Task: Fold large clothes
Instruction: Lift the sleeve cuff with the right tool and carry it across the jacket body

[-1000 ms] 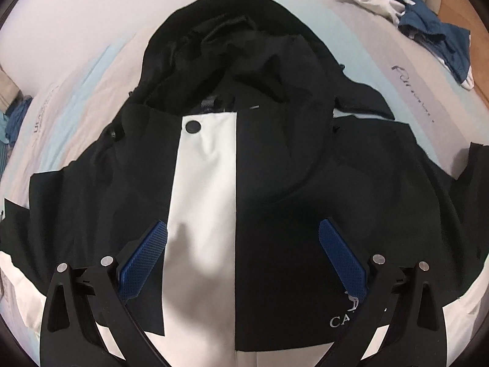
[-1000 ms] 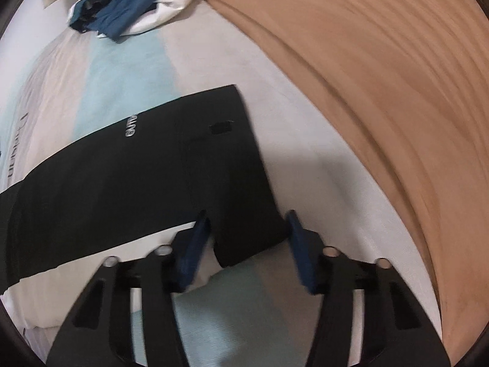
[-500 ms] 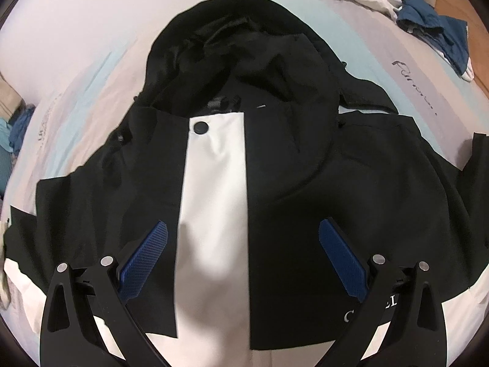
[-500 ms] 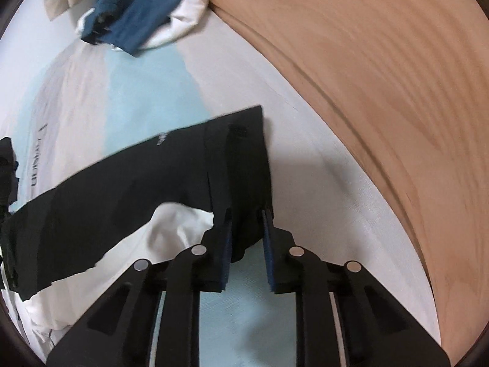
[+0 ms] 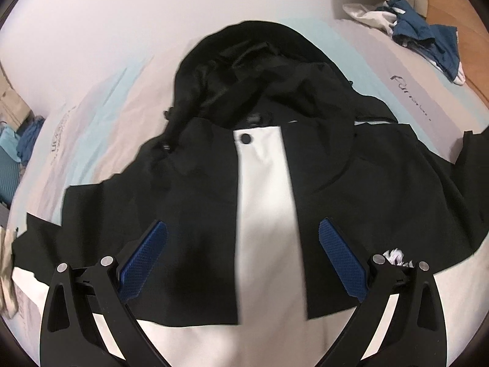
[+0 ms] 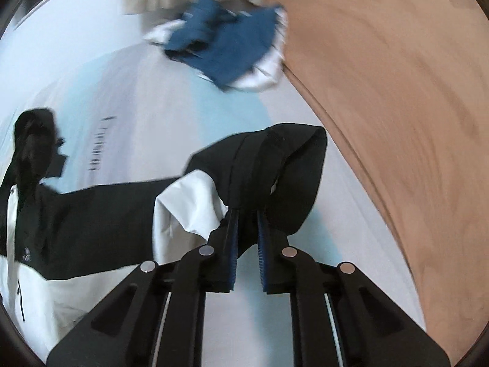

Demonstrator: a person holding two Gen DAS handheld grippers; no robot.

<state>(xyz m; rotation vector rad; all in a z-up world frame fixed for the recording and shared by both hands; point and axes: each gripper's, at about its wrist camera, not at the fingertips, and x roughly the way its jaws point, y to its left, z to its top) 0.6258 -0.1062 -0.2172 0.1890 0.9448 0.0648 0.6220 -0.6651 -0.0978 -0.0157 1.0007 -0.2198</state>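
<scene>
The black and white jacket [image 5: 262, 202] lies spread on the bed [image 5: 101, 98], front side up, with its hood [image 5: 259, 70] toward twelve o'clock and the white strip with one dark snap [image 5: 245, 138] running down the middle. The left claw [image 5: 243, 244] hangs above the chest of the jacket with its two blue pads wide apart, and nothing is between them. The right claw [image 6: 247, 232] has just been closing, and now its pads are clamped on the cuff end of the black sleeve [image 6: 275, 177], which is lifted off the bed and folds over itself (a piece of white lining shows at nine o'clock from the claw). A heap of blue and white clothes [image 6: 226, 52] lies at twelve o'clock on the far edge of the bed, next to the wooden floor [image 6: 397, 107]. Both views are a little blurred.
</scene>
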